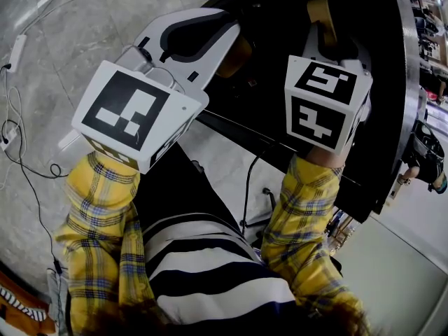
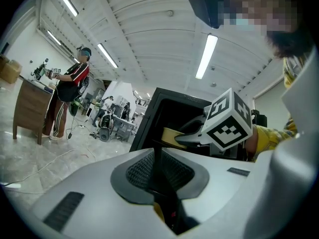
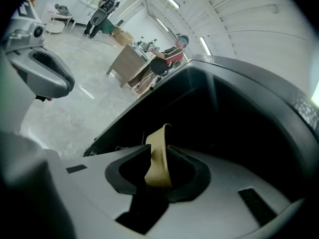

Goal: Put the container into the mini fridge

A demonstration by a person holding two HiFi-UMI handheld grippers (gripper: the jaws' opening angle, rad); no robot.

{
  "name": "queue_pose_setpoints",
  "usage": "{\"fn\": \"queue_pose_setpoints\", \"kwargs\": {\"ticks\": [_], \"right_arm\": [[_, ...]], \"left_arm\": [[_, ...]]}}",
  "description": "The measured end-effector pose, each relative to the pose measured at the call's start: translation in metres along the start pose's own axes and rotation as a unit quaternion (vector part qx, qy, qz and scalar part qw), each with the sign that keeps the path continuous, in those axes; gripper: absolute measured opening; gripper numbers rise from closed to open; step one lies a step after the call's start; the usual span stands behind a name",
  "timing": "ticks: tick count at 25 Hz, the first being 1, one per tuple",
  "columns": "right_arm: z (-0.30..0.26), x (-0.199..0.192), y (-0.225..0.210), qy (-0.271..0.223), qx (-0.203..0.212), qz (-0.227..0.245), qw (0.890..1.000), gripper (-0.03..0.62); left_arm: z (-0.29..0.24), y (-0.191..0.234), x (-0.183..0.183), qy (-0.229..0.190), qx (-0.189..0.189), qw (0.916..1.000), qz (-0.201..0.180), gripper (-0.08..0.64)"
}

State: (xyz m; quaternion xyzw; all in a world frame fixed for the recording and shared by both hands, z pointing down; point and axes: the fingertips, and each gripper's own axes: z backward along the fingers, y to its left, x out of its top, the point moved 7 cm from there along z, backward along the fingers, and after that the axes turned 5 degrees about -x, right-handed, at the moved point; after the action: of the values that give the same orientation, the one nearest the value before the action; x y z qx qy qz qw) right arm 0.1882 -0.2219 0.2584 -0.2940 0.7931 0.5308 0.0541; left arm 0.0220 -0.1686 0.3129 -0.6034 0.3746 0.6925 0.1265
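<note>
Right gripper [image 3: 159, 166] jaws sit loose around the rim of the tan container [image 3: 158, 146] inside the mini fridge [image 3: 239, 113] (left gripper [image 2: 159, 169] closed, empty); pulling out crooked could snag and tip it.

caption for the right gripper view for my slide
Right claw, jaws apart around the rim of the thin tan container, reaching into the dark opening of the black mini fridge.
</note>
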Motion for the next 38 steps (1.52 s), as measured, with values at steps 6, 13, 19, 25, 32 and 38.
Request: {"fn": "queue_pose_setpoints", "kwargs": {"ticks": [6, 13, 19, 25, 32, 38], "right_arm": [[0.010, 0.002, 0.000, -0.036, -0.029, -0.013, 0.999, 0.143], [0.030, 0.006, 0.007, -0.056, -0.050, -0.024, 0.997, 0.139], [0.055, 0.006, 0.011, -0.069, -0.067, -0.043, 0.994, 0.096], [0.080, -0.004, 0.018, -0.073, -0.079, -0.075, 0.991, 0.052], [0.105, -0.012, 0.030, -0.074, -0.066, -0.132, 0.986, 0.043], [0.133, -0.021, 0.036, -0.092, -0.052, -0.186, 0.977, 0.037]], "left_arm": [[0.013, -0.003, -0.001, -0.007, 0.005, 1.0000, -0.001, 0.057], [0.038, -0.004, 0.008, -0.013, 0.016, 0.9997, -0.014, 0.057], [0.065, -0.006, 0.015, -0.018, 0.036, 0.9990, -0.018, 0.057], [0.082, -0.014, 0.017, -0.012, 0.040, 0.9988, -0.024, 0.057], [0.094, -0.019, 0.021, -0.004, 0.032, 0.9988, -0.038, 0.057], [0.102, -0.028, 0.024, 0.001, 0.031, 0.9986, -0.044, 0.057]]}}
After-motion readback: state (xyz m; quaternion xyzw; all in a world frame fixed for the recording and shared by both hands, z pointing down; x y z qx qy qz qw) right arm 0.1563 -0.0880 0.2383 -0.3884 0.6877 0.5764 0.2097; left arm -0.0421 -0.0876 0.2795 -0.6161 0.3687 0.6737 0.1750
